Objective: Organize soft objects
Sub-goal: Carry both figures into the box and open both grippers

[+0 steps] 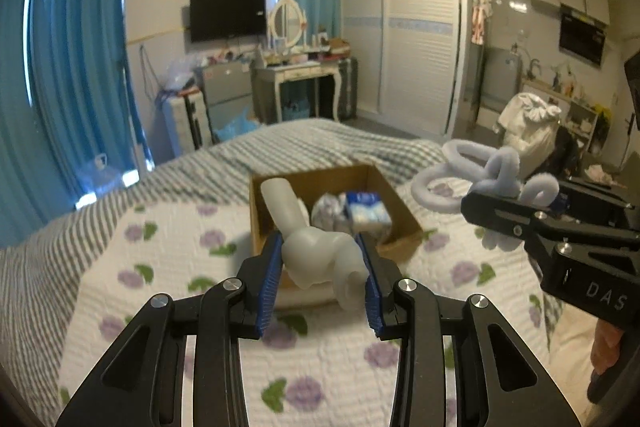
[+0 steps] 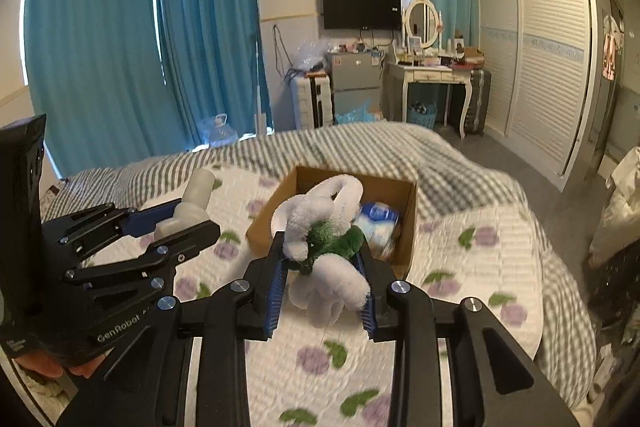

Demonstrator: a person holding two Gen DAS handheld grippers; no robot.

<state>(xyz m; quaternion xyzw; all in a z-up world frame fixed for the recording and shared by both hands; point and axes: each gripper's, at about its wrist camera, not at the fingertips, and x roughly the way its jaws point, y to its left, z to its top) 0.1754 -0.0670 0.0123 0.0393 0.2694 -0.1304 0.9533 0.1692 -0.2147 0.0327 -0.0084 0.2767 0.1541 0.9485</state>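
My left gripper (image 1: pixel 320 259) is shut on a soft translucent white tube piece (image 1: pixel 304 243) and holds it above the bed, just in front of an open cardboard box (image 1: pixel 404 215). My right gripper (image 2: pixel 324 267) is shut on a fuzzy white and green twisted-wire toy (image 2: pixel 320 227), also above the bed near the box (image 2: pixel 408 223). The box holds a blue and white tissue pack (image 1: pixel 368 211) and a crumpled white item (image 1: pixel 328 213). The right gripper (image 1: pixel 520 215) shows at the right of the left wrist view, the left gripper (image 2: pixel 176 219) at the left of the right wrist view.
The box sits on a white quilt with purple flowers (image 1: pixel 320 367) over a grey striped blanket (image 1: pixel 280 147). Beyond the bed stand a dressing table (image 2: pixel 432 75), a wardrobe (image 2: pixel 540 47), suitcases and teal curtains (image 2: pixel 100 27).
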